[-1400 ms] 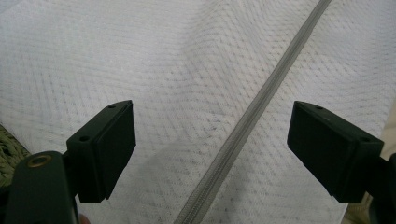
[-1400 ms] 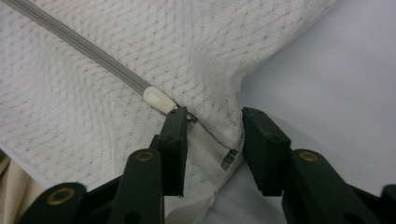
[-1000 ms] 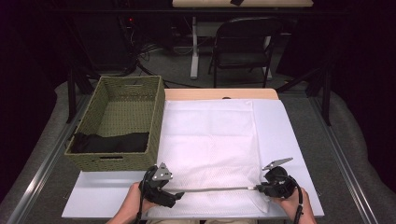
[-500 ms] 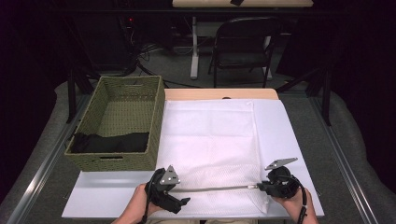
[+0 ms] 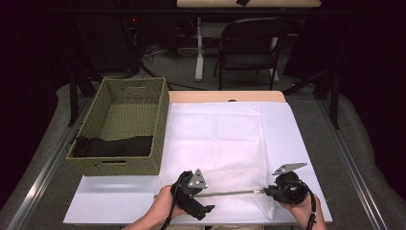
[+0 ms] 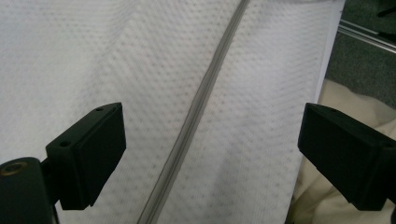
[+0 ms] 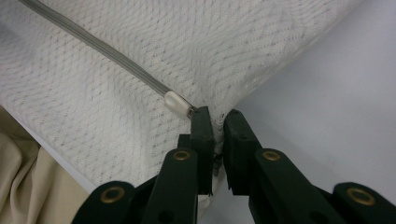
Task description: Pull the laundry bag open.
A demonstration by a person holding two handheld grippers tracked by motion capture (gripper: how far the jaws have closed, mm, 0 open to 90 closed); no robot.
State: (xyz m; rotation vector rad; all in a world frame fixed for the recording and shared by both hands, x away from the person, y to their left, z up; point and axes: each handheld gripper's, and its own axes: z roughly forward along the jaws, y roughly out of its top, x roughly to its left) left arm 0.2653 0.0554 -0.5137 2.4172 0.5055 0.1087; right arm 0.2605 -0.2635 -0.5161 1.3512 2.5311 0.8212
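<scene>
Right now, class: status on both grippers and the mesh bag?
Left gripper open, jaws just widened, straddling zipper. Right gripper pinching mesh laundry bag corner. Nothing obstructing.

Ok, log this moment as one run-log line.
left gripper: just opened, over zipper | right gripper: shut on mesh bag corner

The left tool point(image 6: 210, 154) has just been opening; its black jaws stand wide apart above the white mesh bag point(image 6: 116, 60), whose grey zipper point(image 6: 205, 93) runs between them untouched.

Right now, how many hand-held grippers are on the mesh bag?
2. The left hand-held gripper hovers open over the mesh bag zipper; the right hand-held gripper is clamped on the bag's near right corner.
</scene>
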